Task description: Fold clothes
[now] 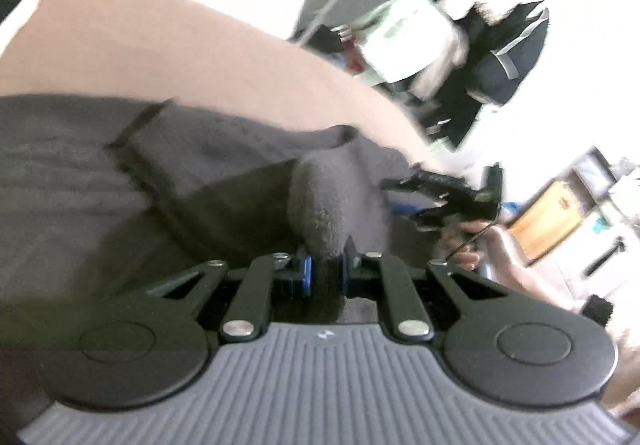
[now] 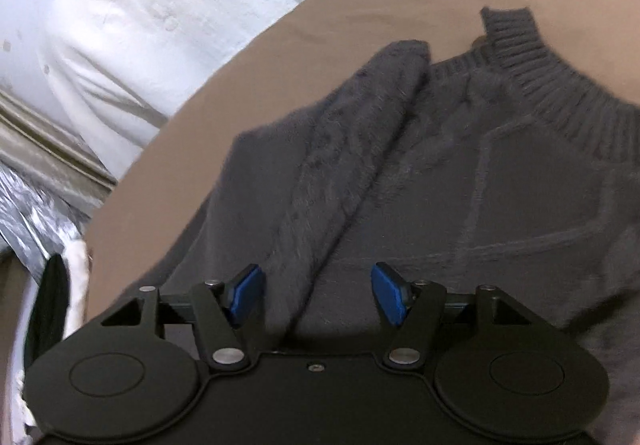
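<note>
Left gripper [image 1: 325,269] fingers clamped on sweater [image 2: 460,181] fold; right gripper [image 2: 316,295] fingers spread, empty. Could slip, undoing fold.

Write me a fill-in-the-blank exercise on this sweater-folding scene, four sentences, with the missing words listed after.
1. The left gripper is shut on a fold of the dark grey ____.
2. The jaws of the right gripper stand ____, with nothing pinched between them.
3. The sweater lies on a ____-coloured surface.
4. The ribbed collar lies on the ____ side of the right wrist view.

Missing words: sweater; open; tan; right
</note>
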Demonstrator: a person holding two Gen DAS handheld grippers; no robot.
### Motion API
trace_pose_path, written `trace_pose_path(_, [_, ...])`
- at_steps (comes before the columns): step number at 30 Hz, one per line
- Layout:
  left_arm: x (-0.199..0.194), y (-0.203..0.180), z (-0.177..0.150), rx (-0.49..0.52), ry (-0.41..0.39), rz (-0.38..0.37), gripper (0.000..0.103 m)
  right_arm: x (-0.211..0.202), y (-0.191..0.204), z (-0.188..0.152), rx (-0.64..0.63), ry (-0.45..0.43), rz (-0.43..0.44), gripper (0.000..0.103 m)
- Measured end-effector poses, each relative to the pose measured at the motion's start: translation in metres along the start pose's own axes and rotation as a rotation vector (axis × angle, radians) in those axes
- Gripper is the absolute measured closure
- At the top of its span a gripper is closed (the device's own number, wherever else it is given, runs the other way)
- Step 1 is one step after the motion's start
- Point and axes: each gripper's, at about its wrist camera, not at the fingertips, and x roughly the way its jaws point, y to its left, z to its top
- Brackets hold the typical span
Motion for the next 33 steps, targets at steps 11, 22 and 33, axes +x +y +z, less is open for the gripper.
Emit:
trace_pose_path(11, [0.051,0.019,-0.008,-0.003,0.231,0.193,0.084,0.006,0.051,0.023,-0.370,-0.215,-0.273,0.095])
trace_pose_path(22, [0.035,0.002,0.000,0.117,0.189,0.347,0.048,-0.047,0.098,-0.049,-0.514,-0.126,-0.248,0.034])
trace_pose_path(33, [-0.006,-0.051,-0.010,0.330,-0.018,0.173,0.043,-0.047,0.093,-0.135,-0.780,0.120,-0.168,0.034])
